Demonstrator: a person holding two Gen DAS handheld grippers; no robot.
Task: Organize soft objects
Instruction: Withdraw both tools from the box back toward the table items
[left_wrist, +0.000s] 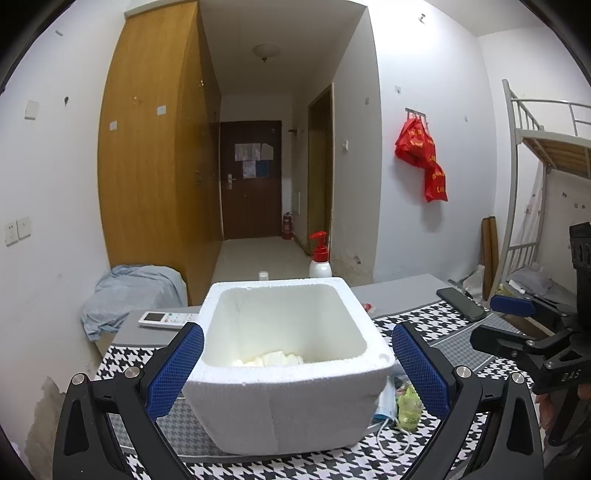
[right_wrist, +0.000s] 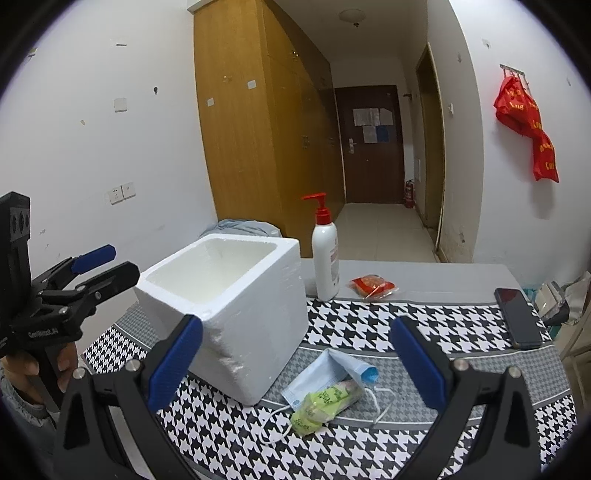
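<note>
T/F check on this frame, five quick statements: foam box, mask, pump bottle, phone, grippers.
1. The foam box is empty. False: pale soft pieces lie in its bottom.
2. The blue face mask lies on the cloth beside the box, outside it. True.
3. The pump bottle lies on its side. False: it stands upright behind the box.
4. The left gripper is open, its pads on either side of the box and clear of it. True.
5. The right gripper is shut on the green packet. False: it is open, holding nothing.
</note>
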